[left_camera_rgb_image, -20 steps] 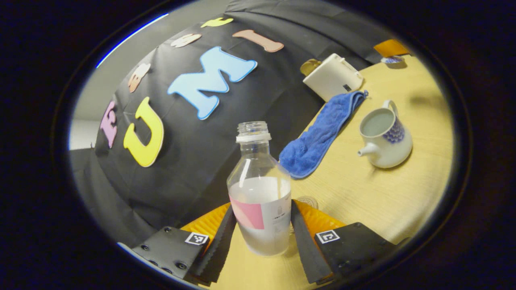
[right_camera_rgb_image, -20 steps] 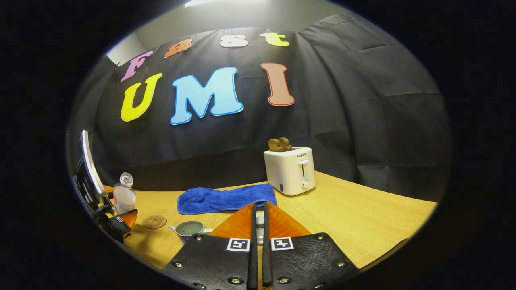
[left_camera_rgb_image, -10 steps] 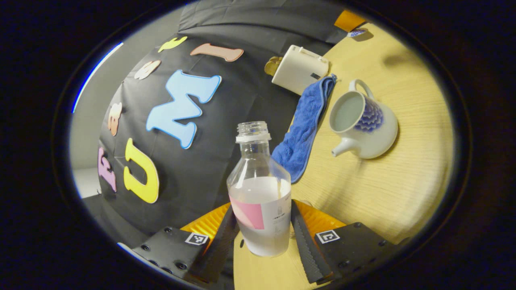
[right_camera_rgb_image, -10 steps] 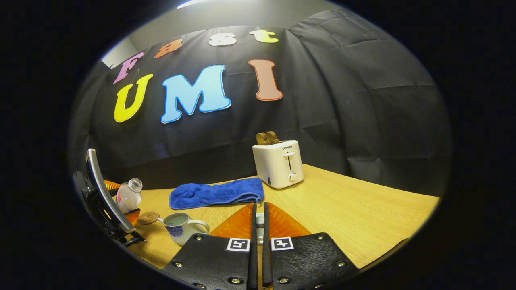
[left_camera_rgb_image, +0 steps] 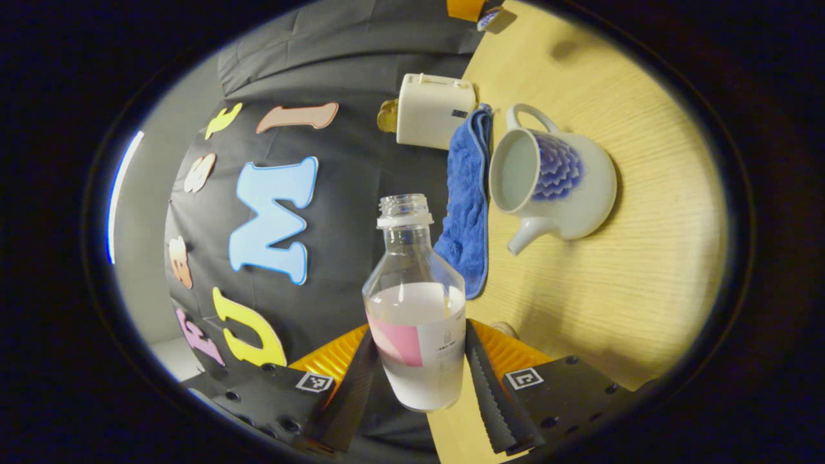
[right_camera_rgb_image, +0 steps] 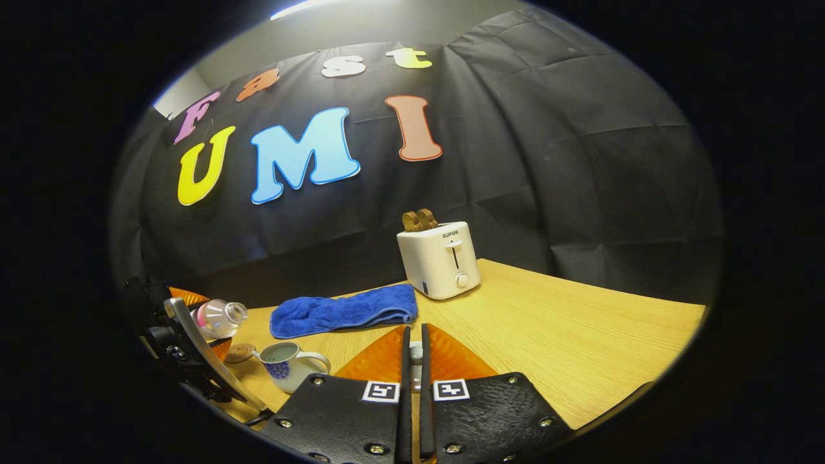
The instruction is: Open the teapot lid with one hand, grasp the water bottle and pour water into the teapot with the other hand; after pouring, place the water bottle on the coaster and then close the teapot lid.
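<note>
- We see the water bottle [left_camera_rgb_image: 416,322], capless and partly full, tipped toward the lidless teapot [left_camera_rgb_image: 554,183] on the surface [left_camera_rgb_image: 644,270].
- Beyond the teapot lie a blue towel [left_camera_rgb_image: 467,206] and a toaster [left_camera_rgb_image: 432,119]; the coaster [right_camera_rgb_image: 240,352] sits beside the teapot.
- Our left hand-held gripper [left_camera_rgb_image: 419,380] pinches the bottle; the right hand-held gripper [right_camera_rgb_image: 412,361] is nearly pressed together on a small pale thing we cannot identify.

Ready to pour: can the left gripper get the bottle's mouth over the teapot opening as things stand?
Probably yes. The left gripper holds the bottle, the teapot is lidless, and nothing lies between them.
</note>
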`<state>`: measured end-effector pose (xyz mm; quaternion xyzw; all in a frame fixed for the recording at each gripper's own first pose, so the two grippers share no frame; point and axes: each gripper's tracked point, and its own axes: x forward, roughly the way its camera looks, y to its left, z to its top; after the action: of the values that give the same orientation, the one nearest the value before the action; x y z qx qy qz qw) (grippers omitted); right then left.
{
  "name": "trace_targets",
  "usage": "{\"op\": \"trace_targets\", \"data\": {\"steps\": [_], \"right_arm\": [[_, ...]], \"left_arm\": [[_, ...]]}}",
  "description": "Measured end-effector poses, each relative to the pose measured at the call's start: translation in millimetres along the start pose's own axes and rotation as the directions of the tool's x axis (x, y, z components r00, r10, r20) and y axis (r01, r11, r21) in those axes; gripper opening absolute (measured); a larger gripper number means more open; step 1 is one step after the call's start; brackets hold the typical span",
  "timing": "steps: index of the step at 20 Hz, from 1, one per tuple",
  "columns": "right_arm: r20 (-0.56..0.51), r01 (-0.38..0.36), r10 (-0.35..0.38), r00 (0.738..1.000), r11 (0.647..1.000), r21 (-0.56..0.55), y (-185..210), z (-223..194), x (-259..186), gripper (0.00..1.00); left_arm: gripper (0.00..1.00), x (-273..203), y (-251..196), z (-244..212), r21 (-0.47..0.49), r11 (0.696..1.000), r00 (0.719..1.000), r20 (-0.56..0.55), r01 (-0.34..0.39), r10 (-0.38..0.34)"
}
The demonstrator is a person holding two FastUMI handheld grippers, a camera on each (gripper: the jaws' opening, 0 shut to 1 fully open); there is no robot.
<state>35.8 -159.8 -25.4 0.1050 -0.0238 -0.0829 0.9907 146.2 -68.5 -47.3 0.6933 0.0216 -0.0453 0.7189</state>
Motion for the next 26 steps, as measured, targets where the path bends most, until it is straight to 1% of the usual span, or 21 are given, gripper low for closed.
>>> {"op": "trace_targets", "data": {"steps": [6, 11, 17, 21, 26], "right_arm": [[-0.006, -0.011, 0.011, 1.000, 1.000, 0.006, 1.8, -0.6, -0.8, 0.05], [-0.005, -0.014, 0.014, 1.000, 1.000, 0.011, 1.9, -0.8, -1.8, 0.05], [-0.003, -0.019, 0.019, 1.000, 1.000, 0.019, 2.6, 0.0, -2.7, 0.05], [-0.006, -0.025, 0.025, 1.000, 0.999, 0.029, 3.3, -0.3, -3.3, 0.05], [-0.005, -0.041, 0.041, 0.999, 0.998, 0.040, 6.8, 0.1, -4.2, 0.05]], "left_arm": [[0.89, -2.9, 6.3, 10.4, 0.146, 0.989, 0.999, 0.035, -0.018, 0.013], [0.89, -5.6, 9.7, 19.1, 0.283, 0.959, 0.998, 0.067, -0.036, 0.018], [0.89, -0.8, 21.8, 17.2, 0.373, 0.926, 0.997, 0.076, -0.054, 0.028], [0.89, 0.3, 24.0, 17.7, 0.413, 0.909, 0.997, 0.077, -0.057, 0.027], [0.89, 1.7, 25.6, 16.6, 0.442, 0.896, 0.998, 0.066, -0.048, 0.021]]}}
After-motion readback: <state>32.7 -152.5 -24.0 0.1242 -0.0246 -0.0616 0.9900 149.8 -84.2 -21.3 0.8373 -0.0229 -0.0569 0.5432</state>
